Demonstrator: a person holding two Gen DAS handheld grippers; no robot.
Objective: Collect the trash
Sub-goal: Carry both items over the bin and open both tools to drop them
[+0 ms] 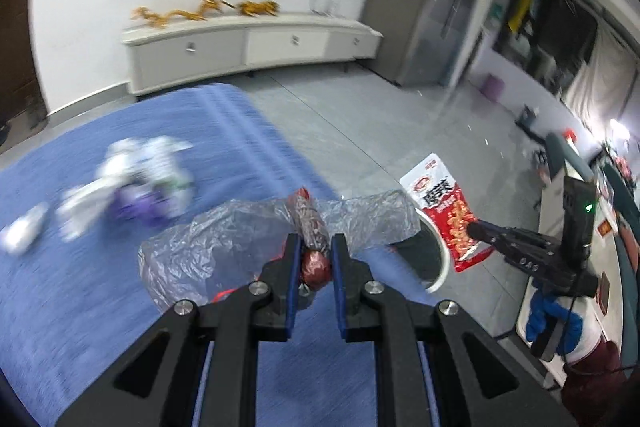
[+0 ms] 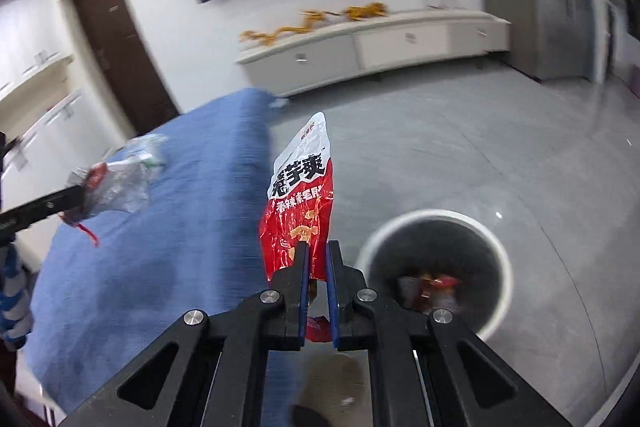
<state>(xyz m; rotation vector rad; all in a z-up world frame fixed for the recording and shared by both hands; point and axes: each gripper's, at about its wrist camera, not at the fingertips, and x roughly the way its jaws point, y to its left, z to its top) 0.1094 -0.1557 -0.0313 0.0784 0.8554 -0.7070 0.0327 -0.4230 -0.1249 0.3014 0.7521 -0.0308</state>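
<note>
- On the blue cloth [image 1: 100,267], blurred white-and-purple litter [image 1: 132,183] lies well left of the left gripper [image 1: 314,247].
- That gripper pinches a dark red wrapper [image 1: 310,223] with clear plastic film [image 1: 224,239], its long axis pointing forward.
- The right gripper [image 2: 316,255] is clamped on a red-and-white snack bag [image 2: 300,199], which stands lengthwise upward.
- The white bin [image 2: 436,219] sits just right of it on bare grey floor [image 2: 480,147].

The left tongs [image 1: 315,247] are matte black plastic, two angular linkage arms with triangular cut-outs, round silver screws at the joints and blue pads lining the inner faces of the fingers. The right tongs [image 2: 317,253] are built the same. Seen from the side, they carry a black box with a small green light.
</note>
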